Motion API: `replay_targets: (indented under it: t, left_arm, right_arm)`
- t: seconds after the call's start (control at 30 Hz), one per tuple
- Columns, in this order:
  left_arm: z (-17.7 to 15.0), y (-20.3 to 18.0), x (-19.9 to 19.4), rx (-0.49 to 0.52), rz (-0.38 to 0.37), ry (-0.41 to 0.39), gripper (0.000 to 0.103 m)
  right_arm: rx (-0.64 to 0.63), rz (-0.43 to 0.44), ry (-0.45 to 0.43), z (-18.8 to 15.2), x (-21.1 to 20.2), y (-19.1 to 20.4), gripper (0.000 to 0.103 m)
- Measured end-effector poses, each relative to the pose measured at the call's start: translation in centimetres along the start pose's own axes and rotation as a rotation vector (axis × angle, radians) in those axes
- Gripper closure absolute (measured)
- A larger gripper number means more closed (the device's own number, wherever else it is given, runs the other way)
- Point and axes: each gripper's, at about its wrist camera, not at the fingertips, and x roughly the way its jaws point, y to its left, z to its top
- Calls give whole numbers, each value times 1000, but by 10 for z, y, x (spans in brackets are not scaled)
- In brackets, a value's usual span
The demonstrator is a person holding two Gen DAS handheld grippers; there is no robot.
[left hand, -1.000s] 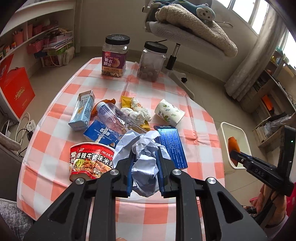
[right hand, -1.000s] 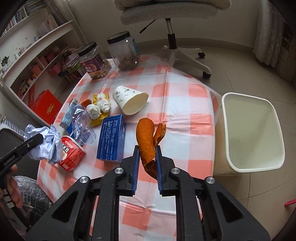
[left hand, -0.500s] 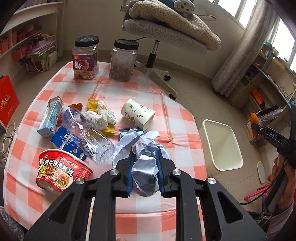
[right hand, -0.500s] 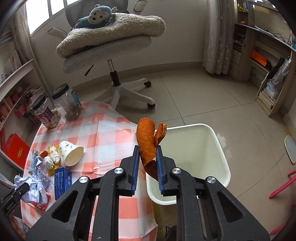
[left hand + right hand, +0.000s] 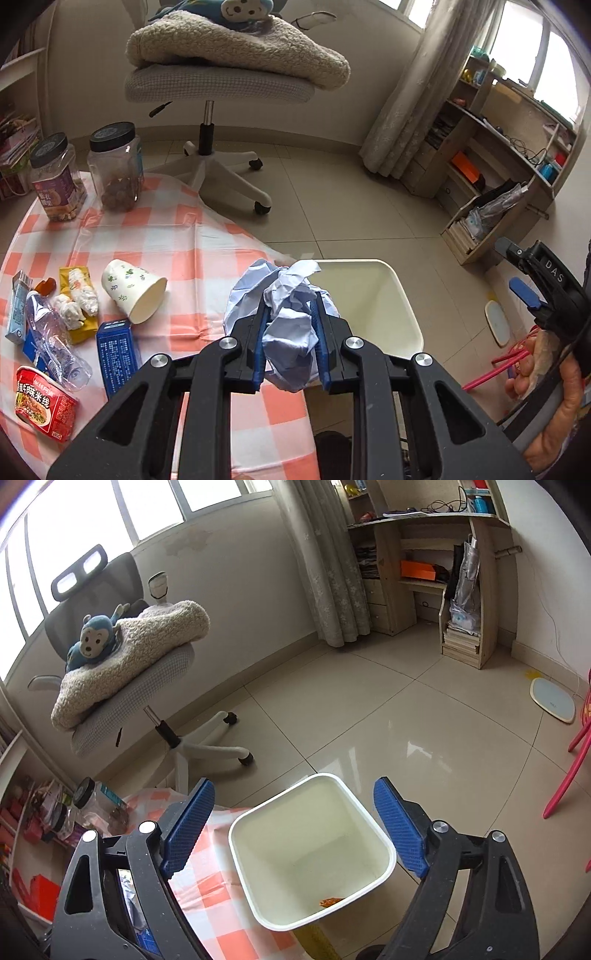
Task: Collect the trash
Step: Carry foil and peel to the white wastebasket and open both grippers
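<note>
Right wrist view: the right gripper [image 5: 293, 829] hangs spread wide over the white bin [image 5: 384, 874], an orange peel [image 5: 330, 901] lying inside. The left gripper [image 5: 289, 341] clenches crumpled blue paper [image 5: 286, 325] near the bin's rim; judged next, carry it over and release.

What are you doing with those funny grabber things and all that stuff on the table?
A person is tidying trash with a grabber in each hand. The left gripper is squeezed shut on a crumpled paper ball, held near the white bin. The right gripper is wide open above that bin, and an orange peel lies at the bottom. A paper cup and plastic bottle wait on the checkered table.
</note>
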Motion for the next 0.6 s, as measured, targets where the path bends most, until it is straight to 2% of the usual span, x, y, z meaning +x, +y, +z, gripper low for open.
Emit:
replay_targets:
  t: [0.2, 0.23, 0.3, 0.33, 0.47, 0.6]
  left_arm:
    - [25, -65, 37, 85, -43, 11, 81]
    - [29, -73, 43, 89, -47, 8, 77]
    - [37, -87, 51, 93, -55, 6, 54]
    - [40, -93, 53, 98, -53, 2, 39]
    - [41, -105, 42, 159, -4, -51, 34]
    - [35, -92, 15, 171, 119, -177, 26]
  right_arm:
    - [87, 7, -47, 15, -12, -31, 19]
    - [100, 4, -56, 16, -14, -36, 19]
    - [125, -4, -73, 20, -17, -46, 18]
    - [139, -6, -77, 21, -18, -50, 18]
    - [146, -3, -69, 20, -17, -53, 18]
    - [66, -25, -94, 14, -21, -34, 13]
